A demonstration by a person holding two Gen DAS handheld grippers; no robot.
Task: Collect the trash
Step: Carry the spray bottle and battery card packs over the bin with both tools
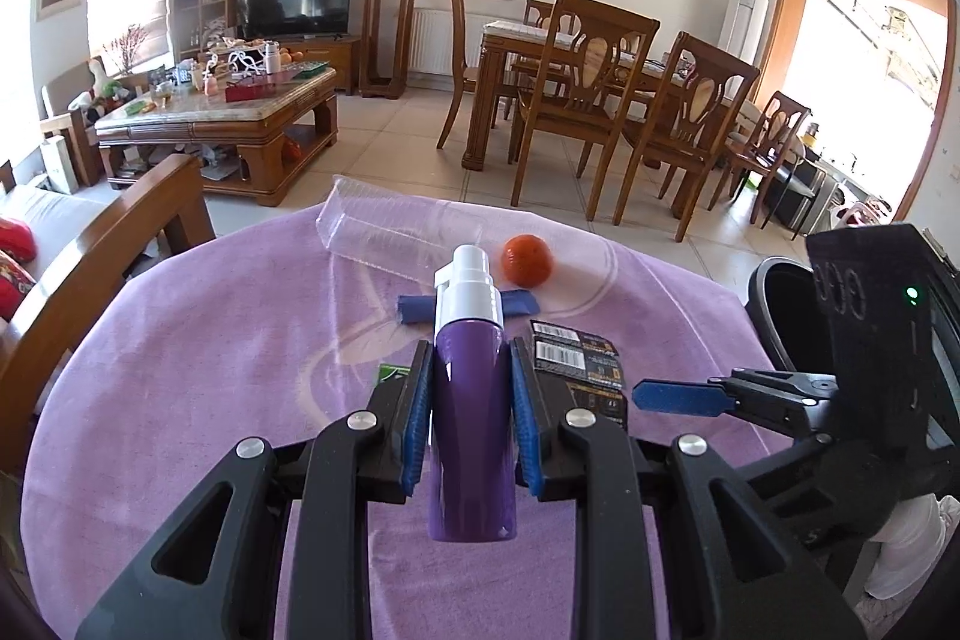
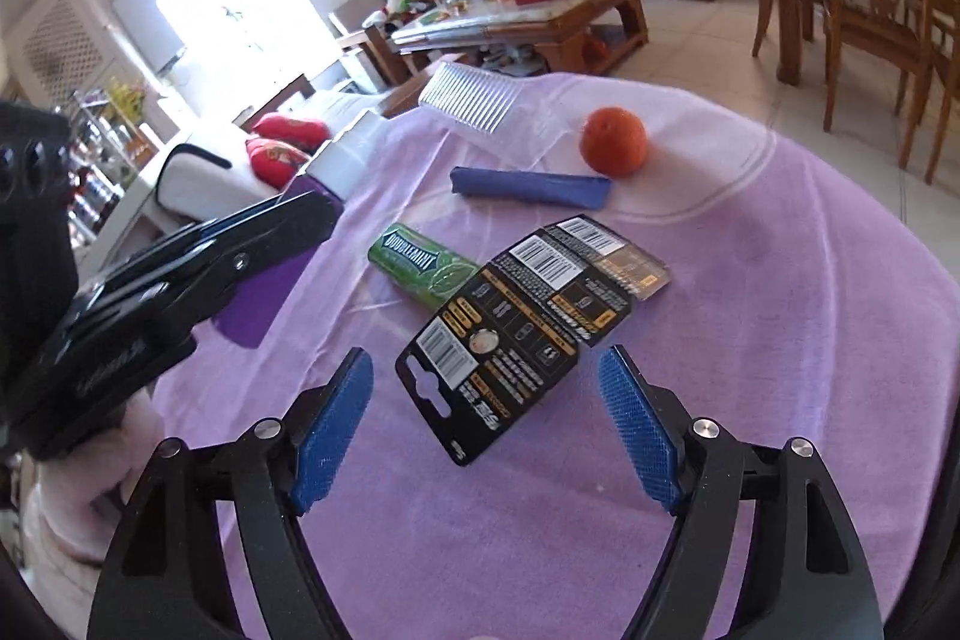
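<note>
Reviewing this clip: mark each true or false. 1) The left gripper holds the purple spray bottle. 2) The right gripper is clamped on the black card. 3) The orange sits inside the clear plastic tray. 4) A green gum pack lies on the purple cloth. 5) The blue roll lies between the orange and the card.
1) True: the left gripper is shut on the purple spray bottle.
2) False: the right gripper is open; the black card lies between its fingers, untouched.
3) False: the orange sits on the purple cloth, beside the clear plastic tray.
4) True: green gum pack.
5) True: blue roll.
</note>
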